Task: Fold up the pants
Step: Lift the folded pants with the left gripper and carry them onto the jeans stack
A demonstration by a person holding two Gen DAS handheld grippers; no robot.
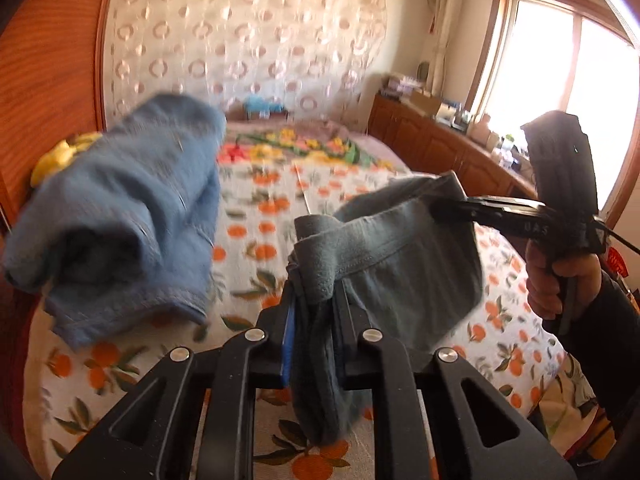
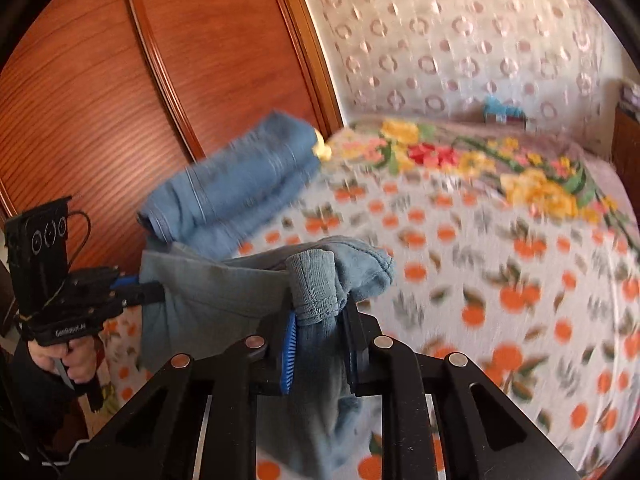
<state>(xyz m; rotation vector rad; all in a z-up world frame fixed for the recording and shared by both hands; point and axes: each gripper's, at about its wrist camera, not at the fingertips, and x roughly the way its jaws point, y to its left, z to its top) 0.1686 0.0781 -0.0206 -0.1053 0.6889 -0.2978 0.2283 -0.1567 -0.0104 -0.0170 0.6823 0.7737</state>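
White lettering runs along each gripper's black body, too small and blurred to read. The left gripper (image 1: 316, 300) has its fingers (image 1: 290, 320) drawn nearly together, pinching a bunch of the grey-blue pants (image 1: 384, 248) at the waistband. The right gripper (image 2: 320, 320) clamps another bunch of the same pants, its fingers (image 2: 289, 344) equally narrow. The pants hang stretched between the two, lifted above the bed (image 2: 500, 280) with its orange-print sheet. A folded blue garment (image 1: 128, 208) lies beyond.
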